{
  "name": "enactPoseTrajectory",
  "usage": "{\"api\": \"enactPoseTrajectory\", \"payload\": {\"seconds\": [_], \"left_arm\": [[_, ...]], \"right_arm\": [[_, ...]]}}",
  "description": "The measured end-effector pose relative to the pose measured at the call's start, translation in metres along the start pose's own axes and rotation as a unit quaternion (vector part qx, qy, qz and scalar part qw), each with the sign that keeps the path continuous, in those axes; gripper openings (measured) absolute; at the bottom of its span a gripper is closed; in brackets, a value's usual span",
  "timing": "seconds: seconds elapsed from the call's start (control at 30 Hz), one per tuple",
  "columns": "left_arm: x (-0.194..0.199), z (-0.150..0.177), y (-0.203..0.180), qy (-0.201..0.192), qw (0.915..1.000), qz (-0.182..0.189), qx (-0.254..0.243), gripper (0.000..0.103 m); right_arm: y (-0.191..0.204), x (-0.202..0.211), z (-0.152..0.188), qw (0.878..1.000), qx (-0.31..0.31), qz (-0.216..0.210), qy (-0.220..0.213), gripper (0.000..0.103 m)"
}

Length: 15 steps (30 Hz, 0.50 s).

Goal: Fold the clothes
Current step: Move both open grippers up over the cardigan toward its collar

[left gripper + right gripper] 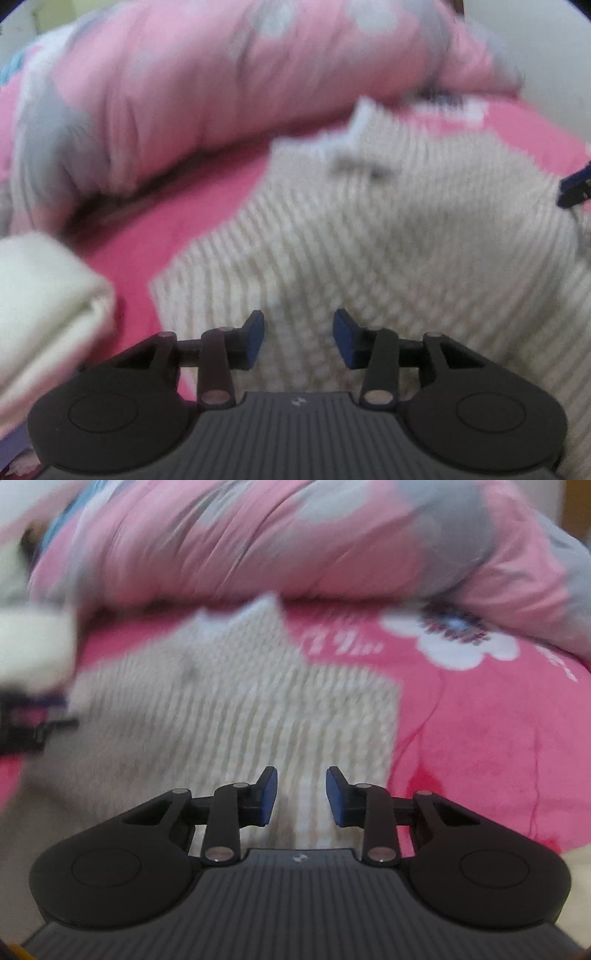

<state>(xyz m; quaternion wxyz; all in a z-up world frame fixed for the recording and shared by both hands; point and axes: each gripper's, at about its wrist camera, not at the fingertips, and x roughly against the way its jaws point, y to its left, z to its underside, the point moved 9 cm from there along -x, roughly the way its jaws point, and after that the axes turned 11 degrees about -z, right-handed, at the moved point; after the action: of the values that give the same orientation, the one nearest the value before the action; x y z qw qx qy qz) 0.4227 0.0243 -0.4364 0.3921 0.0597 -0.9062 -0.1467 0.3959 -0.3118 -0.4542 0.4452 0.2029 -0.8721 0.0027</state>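
Left gripper (298, 339): its blue-padded jaws stand partly apart over the knit, with ribbed fabric showing in the gap; whether the pads press on the cloth cannot be told through the blur.
Right gripper (301, 797): its jaws are also partly apart, with a strip of the same knit between them; contact with the pads is equally unclear.
Sweater (388, 229): a cream ribbed knit lies spread on the pink bedsheet (122, 258), directly under and ahead of both grippers.
Sweater's direction: its ribs run roughly away from each camera, towards the duvet, and in the right wrist view its far edge ends in pale jagged points (258, 609); which end is the neck cannot be made out.
Hidden or cut off: the near part of the sweater vanishes under both gripper bodies, so its full length and long axis cannot be judged.
Blur: both views are smeared, and stitches and edges are soft.
Folded cloth (44, 295): a pale cream folded piece sits at the left, cut by the frame.
Duvet (295, 542): a bunched pink and grey duvet lies beyond the sweater.
Other gripper: a dark piece of the right one pokes in at the left view's right edge.
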Motion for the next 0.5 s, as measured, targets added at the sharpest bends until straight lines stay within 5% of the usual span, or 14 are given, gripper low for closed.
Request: {"api": "enactPoseTrajectory", "payload": {"seconds": [0.2, 0.37, 0.5], "left_arm": [[0.01, -0.009, 0.004, 0.001, 1.0, -0.006, 0.001, 0.047], [0.024, -0.028, -0.008, -0.022, 0.9997, 0.003, -0.006, 0.069], [0.004, -0.017, -0.039, 0.043, 0.9987, 0.021, -0.019, 0.079]], "right_arm": [[0.008, -0.005, 0.004, 1.0, 0.012, 0.013, 0.021, 0.026], [0.013, 0.007, -0.025, 0.999, 0.019, 0.007, -0.029, 0.025], [0.0, -0.026, -0.014, 1.0, 0.021, 0.018, -0.003, 0.026]]}}
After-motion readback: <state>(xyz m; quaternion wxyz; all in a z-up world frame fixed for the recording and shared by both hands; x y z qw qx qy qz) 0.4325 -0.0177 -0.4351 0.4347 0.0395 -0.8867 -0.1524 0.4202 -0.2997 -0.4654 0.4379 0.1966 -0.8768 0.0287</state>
